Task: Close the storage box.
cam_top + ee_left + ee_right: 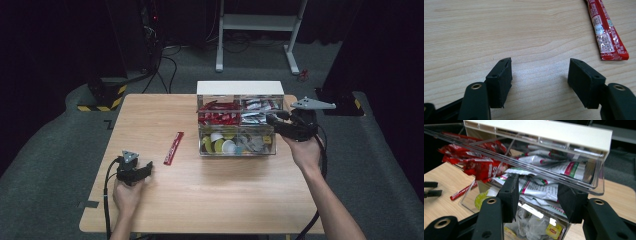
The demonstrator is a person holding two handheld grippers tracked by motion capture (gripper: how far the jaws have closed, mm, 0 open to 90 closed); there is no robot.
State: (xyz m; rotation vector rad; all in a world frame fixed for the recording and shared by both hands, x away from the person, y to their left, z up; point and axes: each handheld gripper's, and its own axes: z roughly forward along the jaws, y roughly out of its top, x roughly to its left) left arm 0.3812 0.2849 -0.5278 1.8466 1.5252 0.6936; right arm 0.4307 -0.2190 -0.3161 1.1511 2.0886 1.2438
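Note:
A single red sachet stick lies loose on the wooden table, left of a clear organizer box with a white top. My left gripper rests low over bare wood near the front left. It is open and empty, and the red stick lies ahead and to its right. My right gripper reaches into the box's upper right compartment under a raised clear flap. Its jaws stand apart with white sachets between them; no firm pinch shows.
The box holds red sachets at upper left, round capsules at lower left and tea bags at lower right. A white desk frame stands on the floor behind the table.

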